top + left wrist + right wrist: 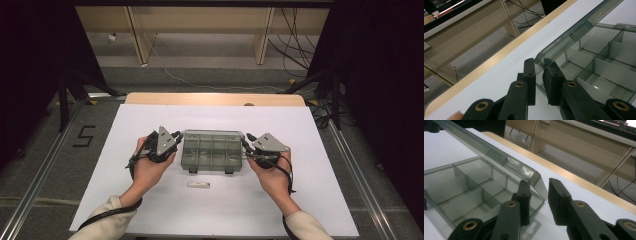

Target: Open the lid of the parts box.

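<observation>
While the left gripper (539, 75) is pinching the organizer box's lid (574, 32) corner, the right gripper (537, 195) is gaping beside its right corner; light, stiff, slippery plastic.

even overhead light, dark side margins, soft low-resolution blur

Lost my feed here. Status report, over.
Left gripper pinching lid corner. Right gripper open astride the other corner. Organizer box part open, empty. White piece lies clear.
</observation>
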{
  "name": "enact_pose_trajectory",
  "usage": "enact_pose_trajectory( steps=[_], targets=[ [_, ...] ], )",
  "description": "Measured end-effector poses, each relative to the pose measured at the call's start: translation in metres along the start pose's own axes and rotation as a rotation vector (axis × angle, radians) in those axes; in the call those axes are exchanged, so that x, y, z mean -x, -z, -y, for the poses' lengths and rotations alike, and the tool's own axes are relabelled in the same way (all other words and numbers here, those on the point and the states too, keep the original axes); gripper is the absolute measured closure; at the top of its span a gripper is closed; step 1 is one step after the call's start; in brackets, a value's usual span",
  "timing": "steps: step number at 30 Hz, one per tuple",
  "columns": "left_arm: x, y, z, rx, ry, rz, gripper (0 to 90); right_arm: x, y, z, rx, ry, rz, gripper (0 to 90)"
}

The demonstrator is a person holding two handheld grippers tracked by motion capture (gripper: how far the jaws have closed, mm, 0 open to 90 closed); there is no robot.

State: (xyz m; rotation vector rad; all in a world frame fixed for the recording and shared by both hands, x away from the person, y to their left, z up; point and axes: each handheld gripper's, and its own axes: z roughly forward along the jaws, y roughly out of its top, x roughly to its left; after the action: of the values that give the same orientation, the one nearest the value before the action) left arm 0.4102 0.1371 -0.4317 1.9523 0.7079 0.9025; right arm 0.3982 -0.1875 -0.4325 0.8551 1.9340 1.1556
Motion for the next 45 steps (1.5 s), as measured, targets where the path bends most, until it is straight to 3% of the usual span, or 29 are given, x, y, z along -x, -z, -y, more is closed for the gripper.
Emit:
enact_pose_trajectory(
  steps=[11, 12, 13, 23, 45],
  targets=[
    [-0.003, -0.003, -0.004, 0.012, 0.006, -0.020, 82.1, -0.004, -0.006, -0.006, 0.013, -0.016, 0.030, 77.7],
    [-0.002, -0.004, -0.005, 0.010, 0.030, -0.013, 82.2, -0.005, -0.008, -0.007, 0.022, -0.016, 0.052, 78.7],
    [-0.004, -0.005, -0.005, 0.015, 0.018, -0.028, 82.4, -0.005, -0.008, -0.007, 0.022, -0.016, 0.057, 79.2],
    [-0.007, -0.009, -0.009, 0.021, 0.027, -0.031, 83.2, -0.006, -0.013, -0.011, 0.027, -0.068, 0.094, 82.4],
    [-0.015, -0.016, -0.015, 0.026, 0.070, -0.017, 83.4, 0.000, -0.020, -0.017, 0.026, -0.105, 0.109, 84.6]
  ],
)
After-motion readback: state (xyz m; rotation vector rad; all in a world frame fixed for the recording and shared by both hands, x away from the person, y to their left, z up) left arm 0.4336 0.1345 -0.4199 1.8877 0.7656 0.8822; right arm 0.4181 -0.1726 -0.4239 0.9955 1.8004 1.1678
